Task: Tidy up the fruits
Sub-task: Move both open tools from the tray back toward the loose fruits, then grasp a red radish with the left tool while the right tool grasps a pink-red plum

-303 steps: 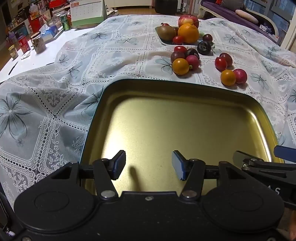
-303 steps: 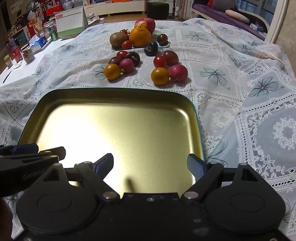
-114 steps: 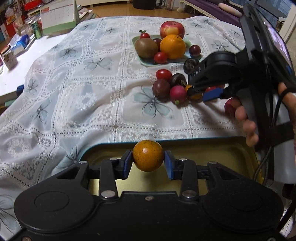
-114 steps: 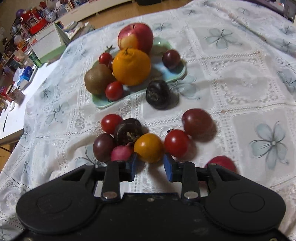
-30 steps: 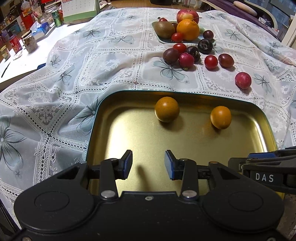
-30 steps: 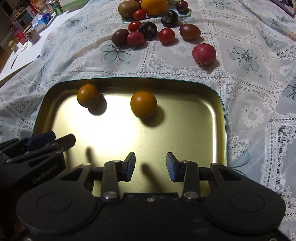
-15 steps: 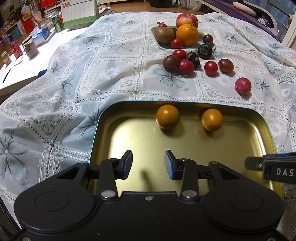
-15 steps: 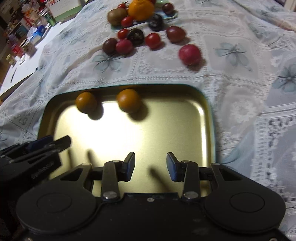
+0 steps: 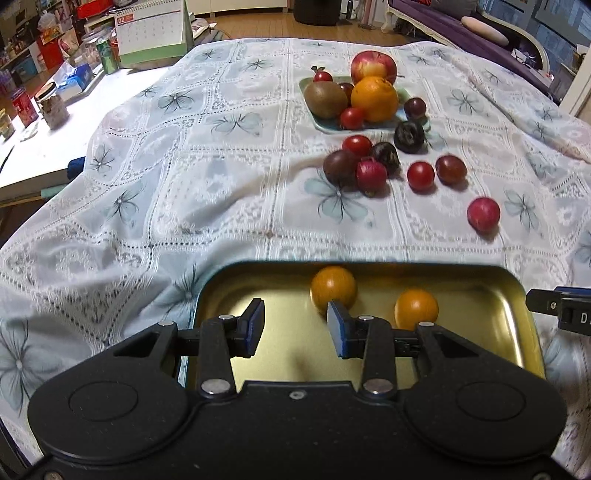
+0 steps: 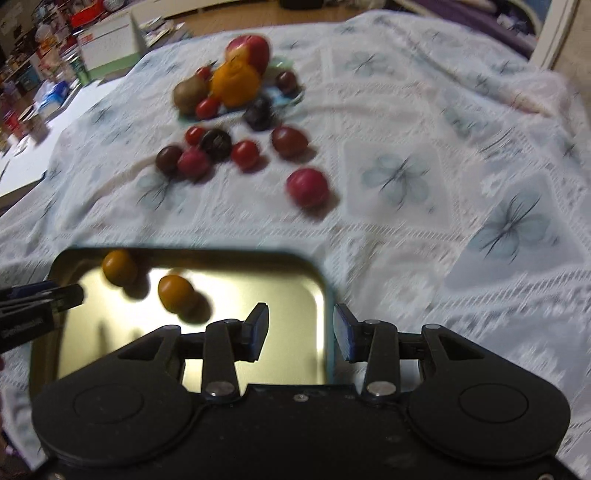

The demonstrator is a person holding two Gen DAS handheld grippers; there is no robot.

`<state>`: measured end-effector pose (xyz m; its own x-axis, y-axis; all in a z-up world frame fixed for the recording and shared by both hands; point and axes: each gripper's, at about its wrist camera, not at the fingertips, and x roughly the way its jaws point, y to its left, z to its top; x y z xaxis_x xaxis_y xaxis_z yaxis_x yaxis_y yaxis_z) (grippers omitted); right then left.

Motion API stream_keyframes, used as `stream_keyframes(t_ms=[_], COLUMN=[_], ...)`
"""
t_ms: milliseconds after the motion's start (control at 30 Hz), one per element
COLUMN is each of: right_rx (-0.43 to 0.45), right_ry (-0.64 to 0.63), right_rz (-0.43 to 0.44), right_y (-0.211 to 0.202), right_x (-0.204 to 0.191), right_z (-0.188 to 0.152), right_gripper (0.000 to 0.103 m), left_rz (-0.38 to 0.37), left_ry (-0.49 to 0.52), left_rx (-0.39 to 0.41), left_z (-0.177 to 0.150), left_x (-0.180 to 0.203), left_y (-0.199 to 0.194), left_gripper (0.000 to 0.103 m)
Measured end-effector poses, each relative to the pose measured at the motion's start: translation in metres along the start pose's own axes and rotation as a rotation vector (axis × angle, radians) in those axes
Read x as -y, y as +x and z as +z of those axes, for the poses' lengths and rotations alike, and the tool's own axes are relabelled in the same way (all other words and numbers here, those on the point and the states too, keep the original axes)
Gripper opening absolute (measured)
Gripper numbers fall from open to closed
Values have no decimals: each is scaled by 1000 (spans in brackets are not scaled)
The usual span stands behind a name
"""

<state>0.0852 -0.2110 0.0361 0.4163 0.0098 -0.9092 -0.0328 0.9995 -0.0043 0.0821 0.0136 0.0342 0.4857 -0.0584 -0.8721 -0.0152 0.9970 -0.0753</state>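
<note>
A gold metal tray (image 9: 517,325) (image 10: 317,295) lies on the lace tablecloth and holds two orange fruits (image 9: 333,287) (image 9: 416,308), also in the right wrist view (image 10: 119,267) (image 10: 176,294). My left gripper (image 9: 295,330) is open and empty above the tray's near part. My right gripper (image 10: 300,332) is open and empty over the tray's right rim. Beyond the tray lie loose red and dark fruits: a pink-red one (image 9: 483,214) (image 10: 307,187) nearest, then a cluster (image 9: 369,173) (image 10: 218,151).
A pale green plate (image 9: 325,127) at the back holds an apple (image 9: 373,68), an orange (image 9: 373,99), a kiwi (image 9: 325,99) and small fruits. A calendar (image 9: 151,33), cans and boxes stand on the white table at far left. The right gripper's tip (image 9: 561,314) shows at the right edge.
Both grippers have pulled back and risen, so the tray sits lower in view. The right gripper has swung right over the tray's rim; its view is blurred by motion. Both jaws stay open.
</note>
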Motion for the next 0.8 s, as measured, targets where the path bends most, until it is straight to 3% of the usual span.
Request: stream_keyframes(t_ms=[200,500,700,800], right_rx=[-46,-39,1,22], right_ry=[30,153,34,20], right_rz=[-10,-15,-51,-28], right_y=[17,50,69,73], right_x=[10,33,16,12], right_z=[19,62,80,83], right_gripper=[41,41,41,41], left_rz=[-25,-27,-44,-69], left_ry=[7,15,24,29], left_rx=[3,-18,-14,-16], left_z=[25,58,75,84], left_x=[1,4,12,20], left_y=[10,35,48,52], left_gripper=[46,46,46,46])
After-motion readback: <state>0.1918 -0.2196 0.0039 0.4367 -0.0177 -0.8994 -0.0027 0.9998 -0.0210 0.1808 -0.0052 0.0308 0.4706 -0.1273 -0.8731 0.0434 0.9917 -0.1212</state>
